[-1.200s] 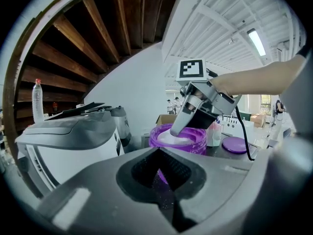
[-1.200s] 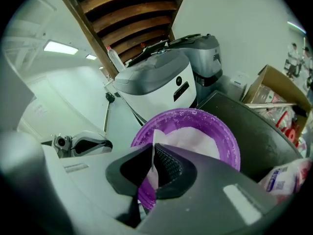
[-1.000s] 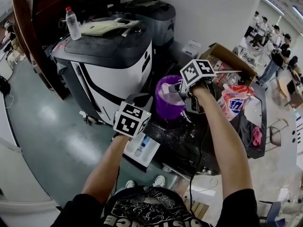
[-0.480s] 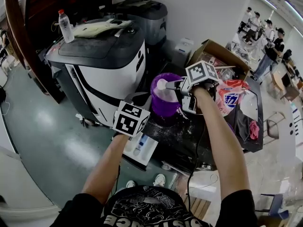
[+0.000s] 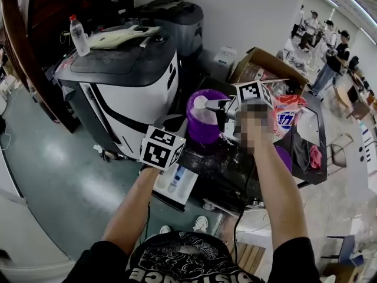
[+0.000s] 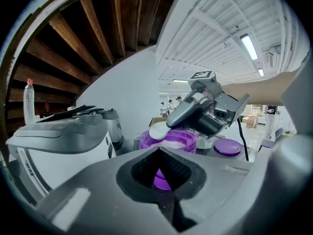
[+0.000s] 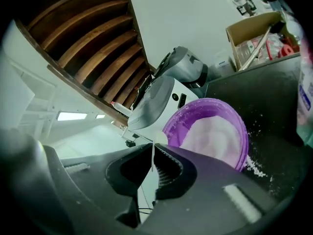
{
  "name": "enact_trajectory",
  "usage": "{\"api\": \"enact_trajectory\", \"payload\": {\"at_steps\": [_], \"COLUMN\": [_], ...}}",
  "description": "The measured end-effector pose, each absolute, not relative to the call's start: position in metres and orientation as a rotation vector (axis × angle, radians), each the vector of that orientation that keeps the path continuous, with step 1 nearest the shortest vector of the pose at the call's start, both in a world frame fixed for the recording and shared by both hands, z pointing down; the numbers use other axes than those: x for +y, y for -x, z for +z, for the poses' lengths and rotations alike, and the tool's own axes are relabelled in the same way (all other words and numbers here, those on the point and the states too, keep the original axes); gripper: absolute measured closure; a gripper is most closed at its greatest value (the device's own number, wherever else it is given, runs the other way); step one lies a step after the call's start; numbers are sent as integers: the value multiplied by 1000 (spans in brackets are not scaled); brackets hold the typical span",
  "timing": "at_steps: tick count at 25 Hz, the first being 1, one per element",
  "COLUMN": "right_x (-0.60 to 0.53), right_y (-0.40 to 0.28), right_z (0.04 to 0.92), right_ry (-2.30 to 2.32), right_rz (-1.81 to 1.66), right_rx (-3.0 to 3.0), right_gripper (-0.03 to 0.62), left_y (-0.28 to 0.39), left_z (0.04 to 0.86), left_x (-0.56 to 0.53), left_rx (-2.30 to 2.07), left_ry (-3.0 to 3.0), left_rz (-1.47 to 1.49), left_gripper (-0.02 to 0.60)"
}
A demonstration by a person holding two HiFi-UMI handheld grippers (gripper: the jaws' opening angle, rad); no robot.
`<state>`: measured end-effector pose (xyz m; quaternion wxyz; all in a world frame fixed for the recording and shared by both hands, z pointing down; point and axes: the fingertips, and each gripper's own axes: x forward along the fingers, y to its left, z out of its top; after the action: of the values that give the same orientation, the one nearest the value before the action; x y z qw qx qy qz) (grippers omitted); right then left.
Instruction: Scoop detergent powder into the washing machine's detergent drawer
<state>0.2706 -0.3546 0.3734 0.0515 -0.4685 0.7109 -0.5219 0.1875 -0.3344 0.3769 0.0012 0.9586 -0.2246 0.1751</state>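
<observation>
A white wall (image 5: 247, 10) meets a glossy grey-green floor (image 5: 53, 170), with dark wooden beams (image 6: 93, 28) and a ceiling strip light (image 6: 249, 46).

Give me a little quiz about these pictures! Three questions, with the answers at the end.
1. Pick one: what is the right gripper shut on? A. bottle B. scoop C. bag
2. True or false: the lid is on the tub.
3. Fill in: the powder in the tub is ____ in colour.

Key
1. B
2. False: the lid lies beside the tub.
3. White
</observation>
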Motion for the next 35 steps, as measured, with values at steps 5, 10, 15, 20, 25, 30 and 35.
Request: {"api": "enact_trajectory", "payload": {"at_steps": [5, 10, 15, 20, 25, 30, 35], "right_x": [-348, -340, -331, -321, -312, -304, -299], "right_y": [-272, -270, -267, -261, -249, -236, -223], "right_z": [367, 370, 369, 368, 367, 368, 367], "right_ry": [1361, 1263, 1186, 1116, 1093, 1075, 1057], "right_rz": [-1566, -1540, -1499, -1451, -1418, -1385, -1363], "right_rx": [2044, 1912, 1794, 1721, 1675, 1641, 1619], "right_gripper": [554, 554, 554, 554, 554, 554, 554], "left_y": [-186, -183, -178, -171, -158, -144, -134], "left_z": [375, 375, 377, 379, 380, 383, 381], "left_x": [-329, -324, -320, -316, -315, -316, -318], "left_rx": [-683, -658, -634, -606, -583, -562, -542], "left_ry": [-3024, -3041, -3053, -3060, -3063, -3063, -3060], "left_rz": [548, 547, 551, 547, 537, 529, 501], "left_gripper": [580, 580, 580, 580, 580, 580, 580]}}
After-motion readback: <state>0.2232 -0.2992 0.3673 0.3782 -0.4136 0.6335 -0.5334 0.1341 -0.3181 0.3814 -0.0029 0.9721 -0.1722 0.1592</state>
